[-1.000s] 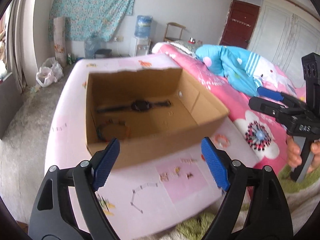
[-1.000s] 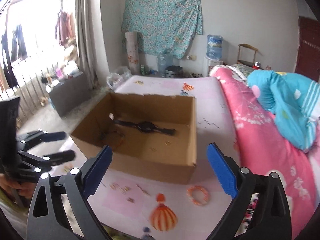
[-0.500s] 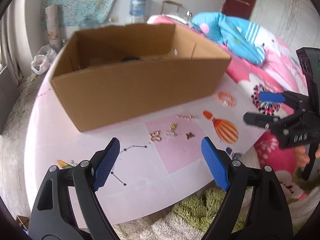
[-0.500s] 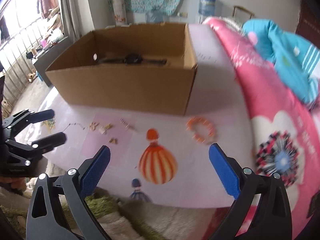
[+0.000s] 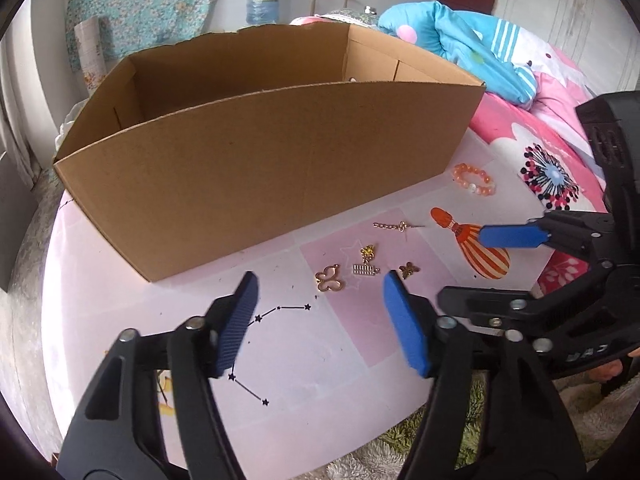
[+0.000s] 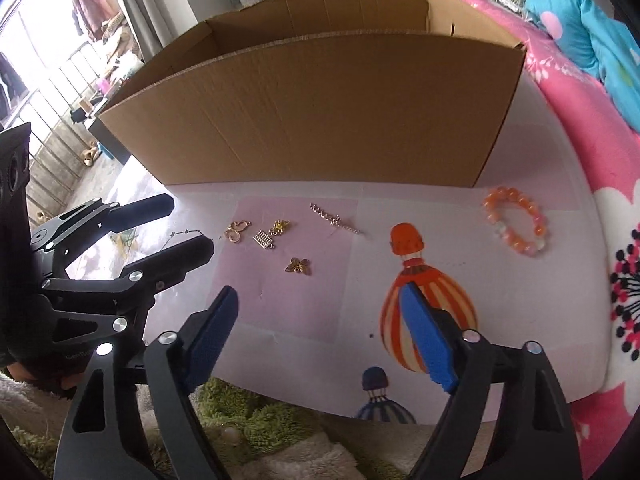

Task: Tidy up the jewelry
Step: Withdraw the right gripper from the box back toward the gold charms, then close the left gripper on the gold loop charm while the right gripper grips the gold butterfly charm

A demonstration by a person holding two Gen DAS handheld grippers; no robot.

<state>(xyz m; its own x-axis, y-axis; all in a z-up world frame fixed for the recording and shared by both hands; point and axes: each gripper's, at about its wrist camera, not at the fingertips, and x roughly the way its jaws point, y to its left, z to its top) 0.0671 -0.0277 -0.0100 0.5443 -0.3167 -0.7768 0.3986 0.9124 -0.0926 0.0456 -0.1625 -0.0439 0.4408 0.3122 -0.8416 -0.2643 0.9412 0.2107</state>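
The cardboard box (image 6: 312, 108) stands behind the small charms (image 6: 276, 236) on my table (image 6: 304, 312) — the bead bracelet (image 6: 516, 224) lies off to their right.

1. The cardboard box (image 5: 260, 168) is showing matt brown paperboard.
2. The charms (image 6: 298, 266) are gleaming as gold metal.
3. The bracelet (image 6: 516, 220) is shining with glossy beads.
4. The surface (image 5: 320, 360) is looking smooth.

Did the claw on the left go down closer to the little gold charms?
Yes. The left gripper has sunk toward the mat: the cardboard box now looms above it, its inside hidden, and the butterfly charm lies just ahead. Its jaws have just been closing, empty.
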